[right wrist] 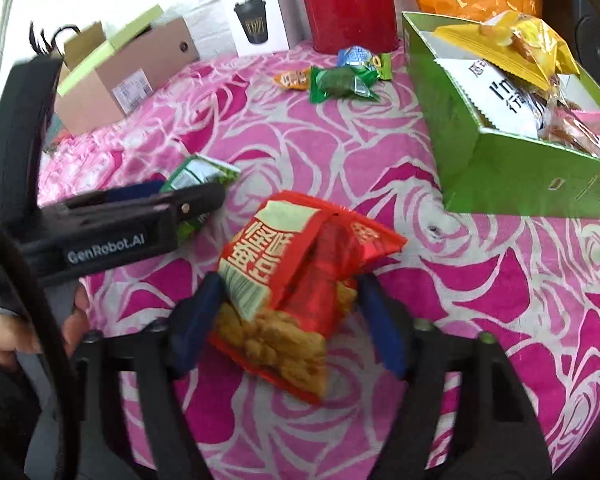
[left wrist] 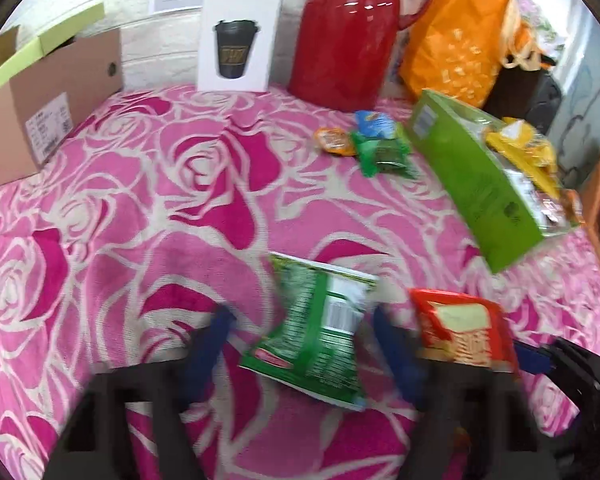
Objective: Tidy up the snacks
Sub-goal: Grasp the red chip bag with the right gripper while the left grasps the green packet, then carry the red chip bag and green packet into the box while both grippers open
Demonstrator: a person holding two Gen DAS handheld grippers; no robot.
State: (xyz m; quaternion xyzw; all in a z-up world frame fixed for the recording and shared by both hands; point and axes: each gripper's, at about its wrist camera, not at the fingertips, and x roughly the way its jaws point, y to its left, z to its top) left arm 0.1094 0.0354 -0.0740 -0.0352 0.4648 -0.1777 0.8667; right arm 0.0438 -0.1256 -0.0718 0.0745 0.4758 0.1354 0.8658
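A green snack packet [left wrist: 320,328] lies between the fingers of my left gripper [left wrist: 304,320], whose jaws stand wide on either side of it, open. A red snack packet [right wrist: 296,280] sits between the fingers of my right gripper [right wrist: 288,292]; the blue pads stand at its sides, and I cannot tell if they press it. The red packet also shows in the left wrist view [left wrist: 464,328]. The left gripper [right wrist: 204,200] and green packet [right wrist: 196,176] show in the right wrist view. A green box [right wrist: 512,172] holding several snacks stands to the right [left wrist: 480,184].
Three small packets [left wrist: 364,140] lie loose near a red jug [left wrist: 344,36] at the back. A white cup box [left wrist: 238,40], a cardboard box [left wrist: 40,112] and an orange bag [left wrist: 460,40] line the far edge of the pink rose cloth [left wrist: 140,200].
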